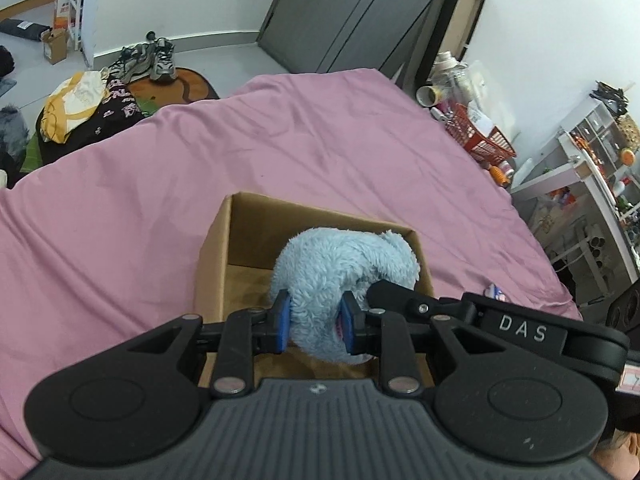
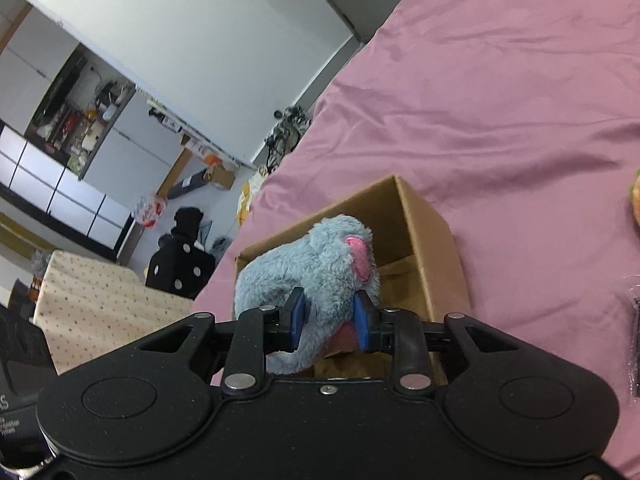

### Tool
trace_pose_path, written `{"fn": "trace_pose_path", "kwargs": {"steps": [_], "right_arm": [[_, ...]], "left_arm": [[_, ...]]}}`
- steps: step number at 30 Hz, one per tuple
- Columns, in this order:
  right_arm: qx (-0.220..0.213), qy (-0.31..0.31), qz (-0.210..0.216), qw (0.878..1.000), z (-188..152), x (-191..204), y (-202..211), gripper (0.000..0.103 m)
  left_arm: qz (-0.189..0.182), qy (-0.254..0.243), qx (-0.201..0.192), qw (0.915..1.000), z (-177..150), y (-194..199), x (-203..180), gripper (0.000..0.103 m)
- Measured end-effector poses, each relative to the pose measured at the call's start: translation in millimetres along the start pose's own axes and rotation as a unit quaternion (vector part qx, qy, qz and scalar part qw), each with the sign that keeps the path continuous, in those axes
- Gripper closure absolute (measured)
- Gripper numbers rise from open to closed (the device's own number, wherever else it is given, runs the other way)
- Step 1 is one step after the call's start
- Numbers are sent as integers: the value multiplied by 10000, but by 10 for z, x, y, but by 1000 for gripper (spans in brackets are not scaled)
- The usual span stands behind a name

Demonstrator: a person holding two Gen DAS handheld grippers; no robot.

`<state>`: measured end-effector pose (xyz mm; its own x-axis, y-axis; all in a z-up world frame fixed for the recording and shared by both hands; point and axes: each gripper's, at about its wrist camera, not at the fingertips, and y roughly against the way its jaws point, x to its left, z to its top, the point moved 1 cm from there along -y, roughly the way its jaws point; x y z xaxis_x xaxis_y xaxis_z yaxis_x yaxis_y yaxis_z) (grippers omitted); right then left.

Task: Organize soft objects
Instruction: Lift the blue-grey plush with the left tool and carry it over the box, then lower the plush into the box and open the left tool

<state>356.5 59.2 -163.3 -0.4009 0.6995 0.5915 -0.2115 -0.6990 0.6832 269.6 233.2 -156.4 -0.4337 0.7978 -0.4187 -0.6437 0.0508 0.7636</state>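
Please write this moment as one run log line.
left claw: shut on blue plush toy | right claw: shut on blue plush toy | toy: over cardboard box

One blue plush toy [image 1: 336, 276], one cardboard box [image 1: 244, 232], two tongs (both views).

home bedroom: pink-sheeted bed [image 1: 320, 152], sneakers [image 1: 150, 60]

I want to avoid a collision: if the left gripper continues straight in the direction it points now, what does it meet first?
The left gripper already clamps the blue plush toy. Straight ahead, toy and fingers would probably meet the cardboard box, its inside floor or far wall; depth is unclear.
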Motion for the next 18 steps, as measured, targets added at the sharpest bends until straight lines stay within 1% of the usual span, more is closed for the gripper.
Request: {"fn": "trace_pose_path", "kwargs": {"steps": [2,4,5,7,12,14,17,18], "right_arm": [[-14,43,1,10000,1,8,-5,69],[-10,67,-1,10000,-13,9,26,60],[-22,50,-16,10000,-17,3,55,59],[-47,14,7,10000,-10,-12,99,56],[-203,-64,34,9998,-16,-36,332,50],[-313,-123,113,9994,-24,-43,476,48],[-468,-167,156,9986,5,-53,656,38],[-512,-159,159,9984,17,-55,694,31]], "left_arm": [[108,16,54,9999,10,-27,19,77],[289,8,135,9995,20,-53,28,77],[381,-3,157,9991,23,-56,23,75],[438,-46,178,9989,23,-33,5,75],[510,102,144,9985,15,110,-42,67],[597,93,124,9981,6,185,-80,62],[693,136,-10,9975,-10,359,-153,56],[694,154,-88,9974,-24,432,-184,54]]}}
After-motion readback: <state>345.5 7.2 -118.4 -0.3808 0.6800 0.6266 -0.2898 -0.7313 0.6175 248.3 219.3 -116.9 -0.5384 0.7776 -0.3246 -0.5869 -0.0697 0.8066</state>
